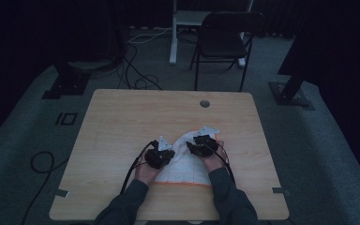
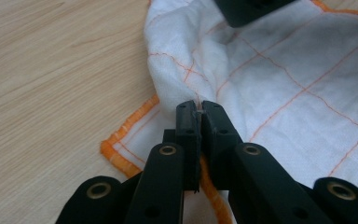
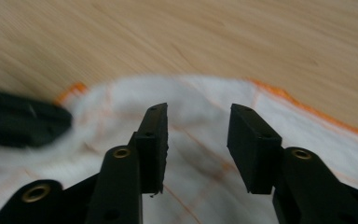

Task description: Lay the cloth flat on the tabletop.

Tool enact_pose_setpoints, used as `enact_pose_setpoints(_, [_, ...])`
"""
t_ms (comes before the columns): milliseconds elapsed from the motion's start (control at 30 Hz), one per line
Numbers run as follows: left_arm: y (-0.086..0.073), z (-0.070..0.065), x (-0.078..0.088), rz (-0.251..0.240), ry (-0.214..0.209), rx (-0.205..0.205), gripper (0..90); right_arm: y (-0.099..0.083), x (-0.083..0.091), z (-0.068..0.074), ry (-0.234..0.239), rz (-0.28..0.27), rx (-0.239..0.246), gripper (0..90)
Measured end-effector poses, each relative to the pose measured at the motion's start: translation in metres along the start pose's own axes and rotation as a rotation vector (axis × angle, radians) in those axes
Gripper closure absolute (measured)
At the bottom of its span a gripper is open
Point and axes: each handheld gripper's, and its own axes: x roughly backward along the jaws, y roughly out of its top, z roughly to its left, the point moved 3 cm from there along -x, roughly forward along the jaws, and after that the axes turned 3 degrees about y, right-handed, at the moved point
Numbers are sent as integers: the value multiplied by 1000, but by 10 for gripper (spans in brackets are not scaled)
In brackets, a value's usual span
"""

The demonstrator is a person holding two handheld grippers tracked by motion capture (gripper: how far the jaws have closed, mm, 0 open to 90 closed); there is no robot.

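On the left of the pale wooden table (image 1: 122,122), your left gripper (image 1: 159,157) sat at the left edge of the white cotton cloth with thin orange grid lines and an orange stitched hem (image 1: 183,164). In the left gripper view, that gripper (image 2: 199,112) had its black jaws pressed together on a raised fold of the cloth (image 2: 279,93), so you were pinching the fabric there, just inside the hem. The cloth lay on the near half of the table, between your two hands, bunched up toward its far end and flat along the near hem.

Moving right, your right gripper (image 1: 201,143) rested over the cloth's upper right part. In the right gripper view, the right gripper (image 3: 198,140) had its jaws standing apart above the white fabric (image 3: 200,186), with nothing pressed between the pads; it held nothing. The left gripper showed as a dark blur at that view's left edge.

Beyond the table's far edge, to the right of centre, a black folding chair (image 1: 225,37) stood on the grey carpet.
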Motion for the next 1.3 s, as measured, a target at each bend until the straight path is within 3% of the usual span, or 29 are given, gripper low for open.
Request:
enact_pose_setpoints(133, [-2, -5, -1, -1, 1, -17, 868, 12, -5, 9, 24, -21, -3, 544])
enact_pose_setpoints(333, [-3, -10, -1, -4, -10, -27, 868, 17, -16, 23, 57, -6, 7, 520])
enact_pose_setpoints(400, [-3, -11, 0, -6, -15, -25, 867, 15, -19, 26, 61, 13, 26, 577])
enact_pose_setpoints(500, [-2, -10, 4, -13, -28, -29, 855, 11, -19, 28, 64, 46, 53, 793])
enact_pose_setpoints(633, [2, -8, 12, -39, -29, -23, 820, 3, -10, 28, 47, 53, 87, 859])
enact_pose_setpoints(767, [11, 5, 23, -82, 3, 17, 808, -8, -2, 25, 47, 50, 85, 859])
enact_pose_setpoints(867, [17, 18, 24, -83, 43, 49, 803, -14, 2, 24, 50, 51, 80, 858])
enact_pose_setpoints(1067, [20, 35, 10, -37, 98, 83, 796, -21, 6, 25, 51, 54, 89, 859])
enact_pose_setpoints(1300, [23, 49, 2, -22, 139, 117, 777, -27, 7, 25, 53, 55, 86, 859])
